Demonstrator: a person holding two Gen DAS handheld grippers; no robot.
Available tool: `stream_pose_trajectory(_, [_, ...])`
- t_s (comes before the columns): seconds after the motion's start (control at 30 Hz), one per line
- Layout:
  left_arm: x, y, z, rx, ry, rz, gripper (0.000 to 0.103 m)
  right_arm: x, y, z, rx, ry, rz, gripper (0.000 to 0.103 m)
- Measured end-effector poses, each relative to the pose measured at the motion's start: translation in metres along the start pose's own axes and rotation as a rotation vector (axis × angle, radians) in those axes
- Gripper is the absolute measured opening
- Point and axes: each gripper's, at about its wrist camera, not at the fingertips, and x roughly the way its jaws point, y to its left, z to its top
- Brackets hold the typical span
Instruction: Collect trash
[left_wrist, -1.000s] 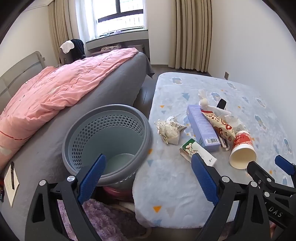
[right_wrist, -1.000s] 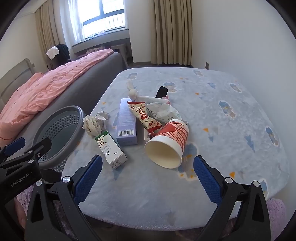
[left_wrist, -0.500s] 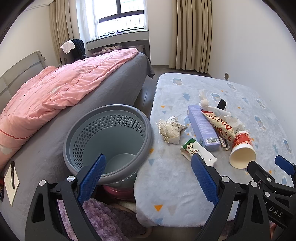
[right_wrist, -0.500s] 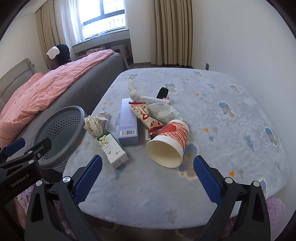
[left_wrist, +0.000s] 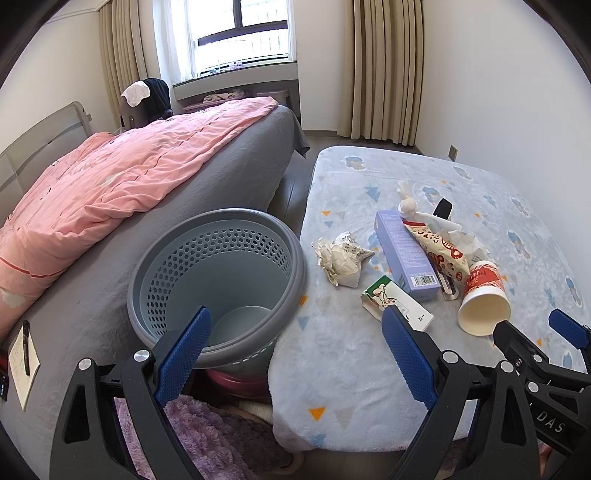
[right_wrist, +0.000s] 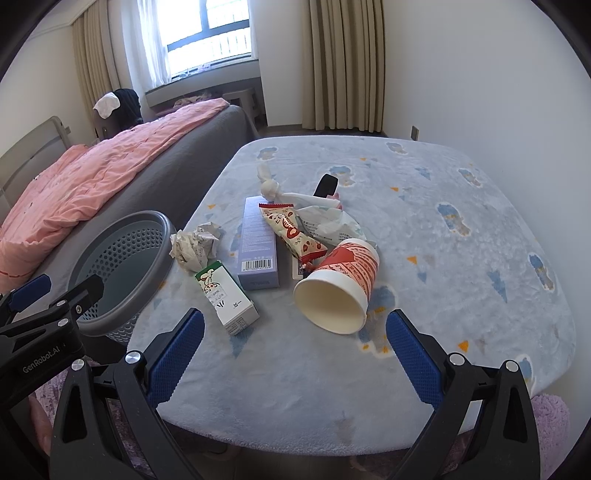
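Trash lies on a low table with a blue patterned cover (right_wrist: 461, 266): a tipped red paper cup (right_wrist: 338, 286), a green-white carton (right_wrist: 227, 297), a purple box (right_wrist: 258, 245), a snack wrapper (right_wrist: 291, 230), crumpled paper (right_wrist: 195, 243) and a white knotted tissue (right_wrist: 271, 188). A grey perforated basket (left_wrist: 218, 280) stands left of the table. My left gripper (left_wrist: 295, 350) is open, above the basket's near rim and the table edge. My right gripper (right_wrist: 295, 356) is open and empty, just short of the cup and carton.
A bed with a pink quilt (left_wrist: 110, 192) runs along the left. A black object (right_wrist: 325, 184) lies behind the wrappers. A purple fluffy rug (left_wrist: 207, 439) covers the floor below. The wall (right_wrist: 480, 74) is to the right of the table.
Both grippers have edged slightly forward toward the table; jaws stay open. Nothing on the table has moved.
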Motion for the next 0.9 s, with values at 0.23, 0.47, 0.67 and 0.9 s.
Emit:
stream_pose_trajectory(0.23, [0.0,0.0003,-0.0001,0.0,-0.001,0.0,0.089,-0.0008,0.0011,0.0006,0.002,0.002,0.001,0.097])
stream_pose_trajectory(0.47, [-0.0015,0.001,-0.0008,0.001,-0.001,0.0,0.089,-0.0022,0.0023,0.0007,0.002,0.001,0.002,0.097])
stream_pose_trajectory(0.67, [-0.0013,0.001,-0.001,0.001,-0.001,0.0,0.089,-0.0014,0.0016,0.0005,0.002,0.001,0.002,0.097])
stream_pose_trajectory(0.9, [-0.0012,0.0007,-0.0011,0.001,-0.002,0.001,0.089,-0.0023,0.0026,0.0003,0.002,0.0,0.003,0.097])
